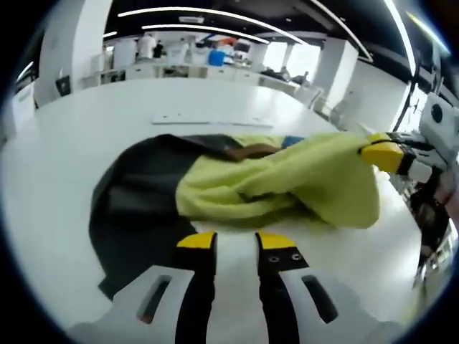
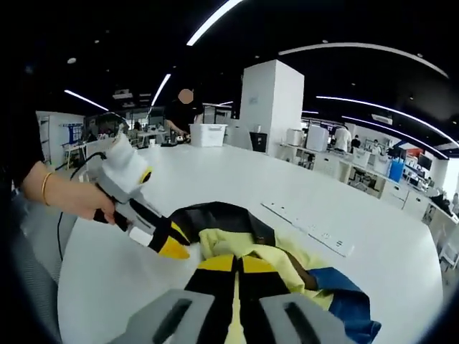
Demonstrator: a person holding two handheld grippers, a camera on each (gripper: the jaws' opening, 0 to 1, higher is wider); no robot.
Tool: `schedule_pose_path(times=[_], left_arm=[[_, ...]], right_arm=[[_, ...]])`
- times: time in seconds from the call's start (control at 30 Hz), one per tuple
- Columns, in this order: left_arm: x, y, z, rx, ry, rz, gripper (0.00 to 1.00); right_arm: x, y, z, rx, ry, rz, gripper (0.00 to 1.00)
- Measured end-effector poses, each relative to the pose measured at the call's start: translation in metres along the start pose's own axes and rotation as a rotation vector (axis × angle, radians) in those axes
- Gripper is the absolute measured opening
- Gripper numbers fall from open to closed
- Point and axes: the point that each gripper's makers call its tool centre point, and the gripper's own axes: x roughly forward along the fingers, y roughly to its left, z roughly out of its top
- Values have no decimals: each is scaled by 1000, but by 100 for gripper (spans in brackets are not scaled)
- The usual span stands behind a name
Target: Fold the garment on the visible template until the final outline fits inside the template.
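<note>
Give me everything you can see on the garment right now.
The garment is a soft yellow fabric piece with brown and blue parts at one end, lying bunched and wrinkled, not flat, on a dark template on the white table. The right gripper is shut on its edge, lifting that side across. The left gripper hangs just short of the near edge, jaws slightly apart, not touching. In the right gripper view the blue part spills past the yellow.

No legible text, label, brand, number or sign anywhere in either view; small markings too blurred to make out.
</note>
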Motion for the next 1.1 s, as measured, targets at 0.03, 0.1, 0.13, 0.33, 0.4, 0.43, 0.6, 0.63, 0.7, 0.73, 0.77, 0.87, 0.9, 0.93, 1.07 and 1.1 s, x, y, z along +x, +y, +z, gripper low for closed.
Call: schedule_pose_path(times=[0.03, 0.1, 0.13, 0.33, 0.4, 0.43, 0.6, 0.63, 0.7, 0.73, 0.77, 0.87, 0.9, 0.93, 1.07, 1.1], left_arm=[[1, -3, -1, 12, 5, -5, 19], [1, -6, -3, 22, 11, -13, 19], [1, -8, -3, 25, 11, -17, 19], [8, -27, -5, 67, 21, -56, 18], [10, -34, -4, 70, 20, -72, 19], [12, -39, -3, 75, 20, -80, 19], [20, -58, 1, 95, 15, -113, 19], [22, -61, 1, 95, 17, -117, 19], [26, -69, -1, 86, 23, -127, 19], [28, -71, -1, 81, 25, -126, 19], [30, -73, -2, 81, 30, -125, 19], [35, -78, -5, 69, 45, -113, 18], [37, -80, -5, 66, 46, -113, 18], [38, -82, -6, 58, 47, -115, 18], [42, -84, -6, 39, 54, -98, 17], [42, -84, -6, 33, 57, -95, 17]], right_arm=[[2, -6, 2, 16, -5, -13, 0], [5, -15, 6, 38, -16, -30, 0], [6, -16, 6, 42, -15, -32, 0], [17, -47, 6, 111, -20, -101, 0], [20, -58, 2, 130, -11, -130, 0], [21, -61, 2, 139, -9, -134, 0], [28, -73, -9, 139, 32, -169, 0], [29, -73, -11, 139, 38, -170, 0], [32, -76, -17, 151, 53, -176, 0], [32, -77, -19, 156, 57, -177, 0], [33, -78, -22, 156, 65, -181, 0], [33, -79, -26, 167, 76, -187, 0], [33, -80, -26, 168, 76, -187, 0], [34, -80, -26, 168, 77, -187, 0], [35, -82, -29, 169, 84, -191, 0], [35, -82, -30, 169, 86, -192, 0]])
